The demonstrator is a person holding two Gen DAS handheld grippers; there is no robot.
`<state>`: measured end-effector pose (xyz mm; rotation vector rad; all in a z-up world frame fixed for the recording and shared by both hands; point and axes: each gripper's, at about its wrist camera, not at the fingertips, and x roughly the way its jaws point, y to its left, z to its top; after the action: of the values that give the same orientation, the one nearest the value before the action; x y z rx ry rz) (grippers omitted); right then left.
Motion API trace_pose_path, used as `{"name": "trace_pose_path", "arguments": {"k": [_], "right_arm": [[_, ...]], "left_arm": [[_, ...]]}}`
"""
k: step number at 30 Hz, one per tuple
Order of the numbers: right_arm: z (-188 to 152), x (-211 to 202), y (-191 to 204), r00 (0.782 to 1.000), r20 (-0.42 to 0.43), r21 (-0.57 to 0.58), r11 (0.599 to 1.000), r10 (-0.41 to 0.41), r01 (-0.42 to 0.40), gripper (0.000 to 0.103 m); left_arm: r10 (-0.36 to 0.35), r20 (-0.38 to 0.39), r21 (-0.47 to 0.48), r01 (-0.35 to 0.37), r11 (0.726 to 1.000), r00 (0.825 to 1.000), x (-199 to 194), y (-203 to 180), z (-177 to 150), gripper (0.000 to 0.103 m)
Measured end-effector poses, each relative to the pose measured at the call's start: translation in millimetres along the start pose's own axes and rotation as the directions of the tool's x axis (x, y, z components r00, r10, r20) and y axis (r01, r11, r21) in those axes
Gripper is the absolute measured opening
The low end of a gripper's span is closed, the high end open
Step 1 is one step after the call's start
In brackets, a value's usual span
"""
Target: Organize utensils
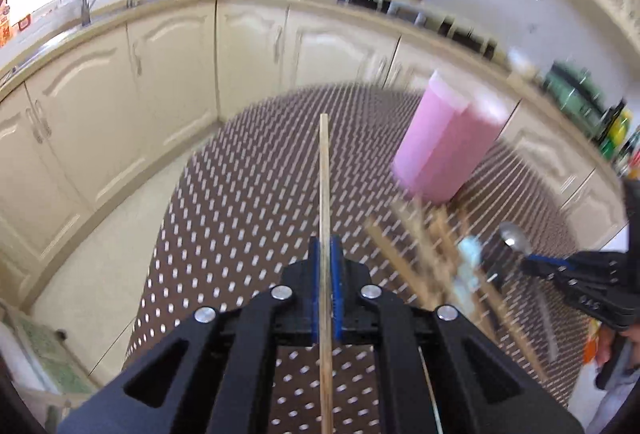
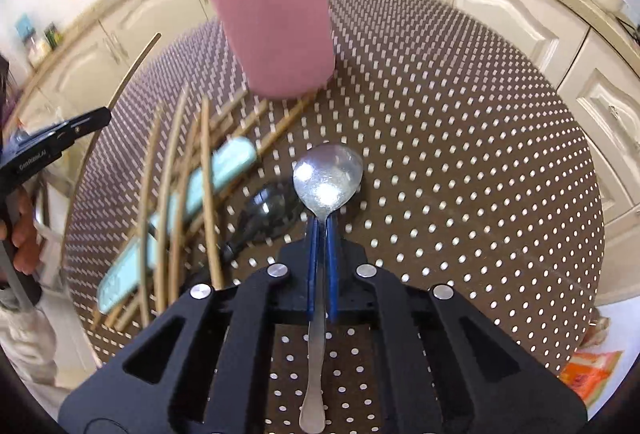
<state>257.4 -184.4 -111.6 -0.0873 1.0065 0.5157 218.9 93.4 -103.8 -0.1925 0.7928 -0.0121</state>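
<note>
Above the brown dotted counter point(image 2: 460, 162), the right tongs point(image 2: 321, 230) clamp a shiny steel spoon point(image 2: 327, 178) at its slick, stiff neck; the left tongs point(image 1: 326, 254) pinch one light, thin wooden chopstick point(image 1: 324, 170) mid-shaft. Both likely pivot easily; the tall pink holder point(image 2: 276, 30) stands beyond.

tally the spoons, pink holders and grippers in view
spoons: 2, silver spoon and dark spoon
pink holder: 1
grippers: 2, left gripper and right gripper
total: 5

Bright window daylight, motion-blurred fisheye edges
</note>
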Motion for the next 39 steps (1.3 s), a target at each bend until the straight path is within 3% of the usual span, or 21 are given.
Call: {"name": "trace_pose_path", "arguments": {"k": [4,8,11,17,21,27,30,35,39], "right_arm": [[14,-36,-2,0.989,0.135,0.016,0.998,0.051,-0.054,0.005],[43,-74,0,0.949,0.304,0.018,0.995,0.084,-0.094,0.005],[68,-93,0,0.918,0.378,0.007,0.991,0.12,-0.132,0.005],[117,-115,3,0.871,0.466,-0.02,0.986,0.155,-0.164,0.004],[140,-133,5,0.844,0.51,-0.026,0.984,0.164,-0.176,0.004],[156,-129,3,0.826,0.532,-0.028,0.979,0.184,-0.2,0.002],[159,-112,5,0.834,0.515,-0.024,0.976,0.198,-0.217,0.002],[158,-86,0,0.846,0.486,-0.005,0.969,0.218,-0.247,0.002],[161,-82,-2,0.844,0.488,-0.002,0.967,0.223,-0.255,0.002]], "left_arm": [[-0.116,0.173,0.018,0.115,0.993,0.978,-30,-14,19,0.005],[-0.235,0.316,0.058,0.229,0.972,0.919,-49,-38,43,0.005],[-0.295,0.396,0.13,0.265,0.955,0.87,-50,-63,66,0.005],[-0.339,0.536,0.18,0.288,0.941,0.773,-42,-98,106,0.005],[-0.343,0.602,0.187,0.29,0.939,0.721,-33,-113,130,0.005],[-0.332,0.671,0.171,0.297,0.939,0.663,-16,-110,145,0.005],[-0.315,0.684,0.161,0.285,0.945,0.658,-2,-111,149,0.005],[-0.282,0.671,0.123,0.273,0.954,0.686,20,-102,148,0.005],[-0.286,0.658,0.11,0.286,0.952,0.696,30,-95,148,0.005]]}}
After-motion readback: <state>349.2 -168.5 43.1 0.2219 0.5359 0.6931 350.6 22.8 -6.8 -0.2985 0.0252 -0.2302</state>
